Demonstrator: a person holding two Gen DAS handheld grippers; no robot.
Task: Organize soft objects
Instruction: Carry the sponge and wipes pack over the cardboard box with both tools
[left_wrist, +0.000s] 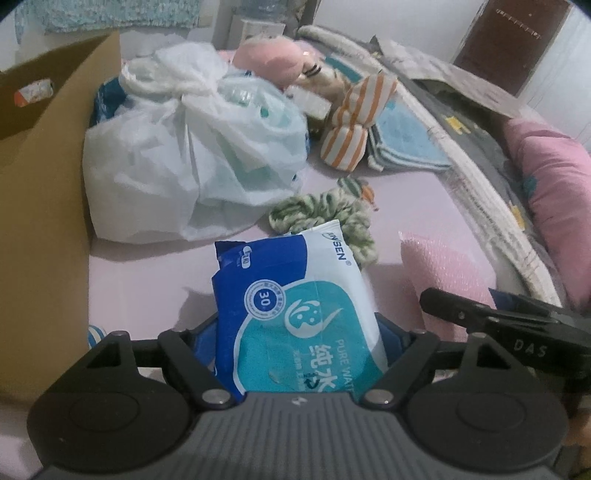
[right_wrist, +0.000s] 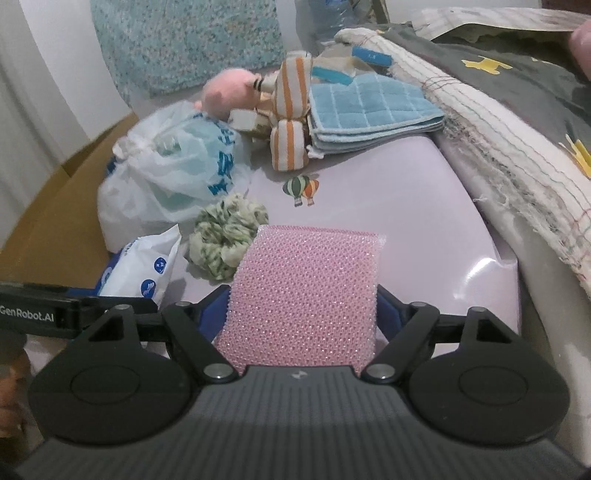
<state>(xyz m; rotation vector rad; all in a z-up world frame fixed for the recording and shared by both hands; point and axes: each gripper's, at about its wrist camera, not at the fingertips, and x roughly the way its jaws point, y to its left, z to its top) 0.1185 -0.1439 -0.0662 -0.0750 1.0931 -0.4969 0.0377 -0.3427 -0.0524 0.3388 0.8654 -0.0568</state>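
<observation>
A blue, teal and white wet wipes pack (left_wrist: 295, 310) stands up between the blue pads of my left gripper (left_wrist: 301, 328), which is shut on its sides, lifted over the lilac bed sheet (left_wrist: 147, 273). My right gripper (right_wrist: 303, 306) is shut on a pink mesh sponge (right_wrist: 306, 288), with its pads against both edges. From the left wrist the sponge (left_wrist: 436, 273) and a black finger of the right gripper show at the right. From the right wrist the wipes pack (right_wrist: 144, 269) and the left gripper's side show at the left.
A cardboard box (left_wrist: 44, 184) stands at the left, with a knotted white plastic bag (left_wrist: 184, 155) beside it. Ahead lie a green scrunchie (left_wrist: 325, 214), a striped orange cloth toy (left_wrist: 354, 125), a pink plush (left_wrist: 269, 59) and folded blue cloths (right_wrist: 373, 110). A blanket (right_wrist: 517, 155) rims the right.
</observation>
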